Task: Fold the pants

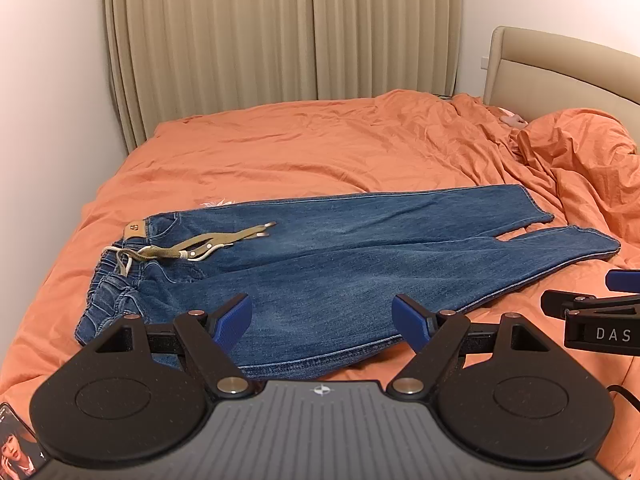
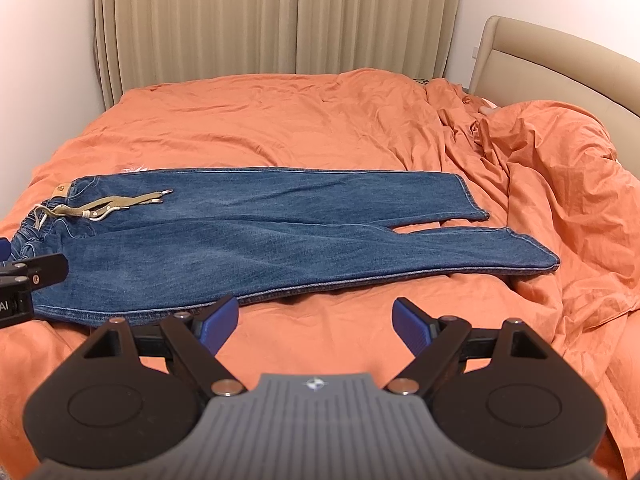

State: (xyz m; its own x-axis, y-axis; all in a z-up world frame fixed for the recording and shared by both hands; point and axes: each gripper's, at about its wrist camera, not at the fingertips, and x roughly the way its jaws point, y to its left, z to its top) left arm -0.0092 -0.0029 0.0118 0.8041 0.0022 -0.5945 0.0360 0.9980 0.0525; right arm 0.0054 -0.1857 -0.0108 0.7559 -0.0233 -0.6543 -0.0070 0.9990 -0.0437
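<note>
Blue jeans (image 1: 320, 264) lie flat across the orange bed, waistband at the left, leg hems at the right; they also show in the right wrist view (image 2: 260, 236). A khaki drawstring (image 1: 200, 244) rests on the waist area. My left gripper (image 1: 322, 320) is open and empty, held above the near edge of the jeans by the thigh. My right gripper (image 2: 316, 322) is open and empty over the bedsheet just in front of the jeans' near edge. The right gripper's side shows at the left wrist view's right edge (image 1: 592, 316).
The orange duvet (image 2: 320, 120) covers the bed, bunched into a heap at the right (image 2: 560, 168). A beige headboard (image 2: 560, 64) stands at the right, curtains (image 2: 280, 20) behind the bed. A phone (image 1: 16, 448) lies at the near left corner.
</note>
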